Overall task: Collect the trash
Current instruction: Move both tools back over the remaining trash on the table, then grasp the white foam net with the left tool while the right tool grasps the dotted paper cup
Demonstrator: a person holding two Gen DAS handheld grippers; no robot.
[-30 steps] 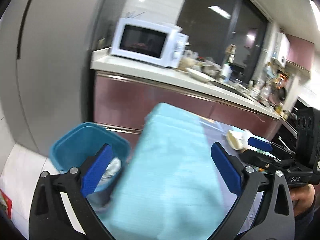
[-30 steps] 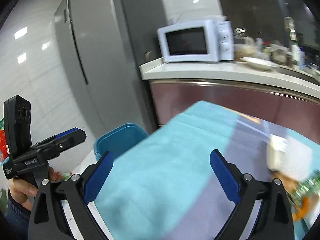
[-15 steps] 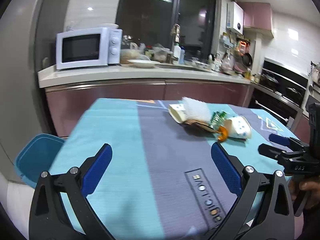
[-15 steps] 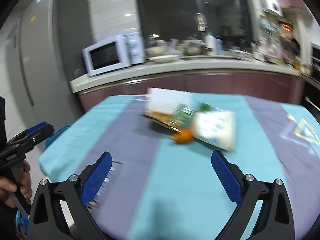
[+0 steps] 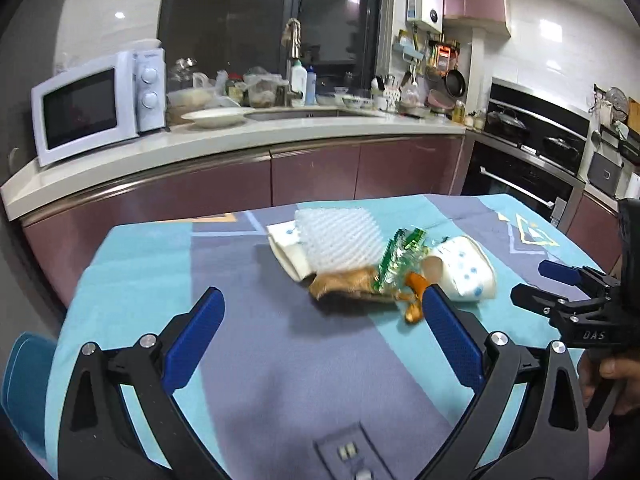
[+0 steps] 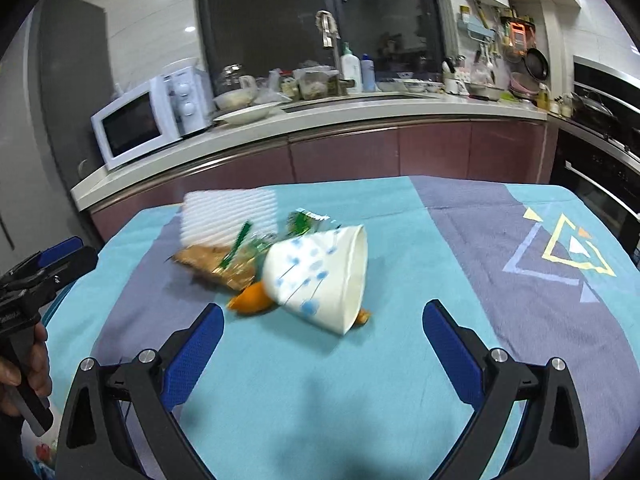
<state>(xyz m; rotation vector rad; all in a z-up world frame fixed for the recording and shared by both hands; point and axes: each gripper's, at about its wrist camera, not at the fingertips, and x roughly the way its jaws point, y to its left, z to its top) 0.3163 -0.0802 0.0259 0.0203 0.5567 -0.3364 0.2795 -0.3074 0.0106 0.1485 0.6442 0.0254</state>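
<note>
Over the table (image 6: 400,400), both wide-open grippers have neared the trash pile (image 6: 280,264).

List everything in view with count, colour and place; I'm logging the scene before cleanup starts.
paper cup: 1, white with blue dots, on its side on the table, mouth toward the right gripper
foam sheet: 1, white, far end of the pile
brown wrapper: 1, under the pile
green wrapper: 1, between foam and cup
orange scraps: beside and under the cup
tablecloth: 1, turquoise and purple
bin: 1, blue, beside the table's left end
microwave: 1, white, on the counter
left hand-held gripper: open, empty
right hand-held gripper: open, empty
</note>
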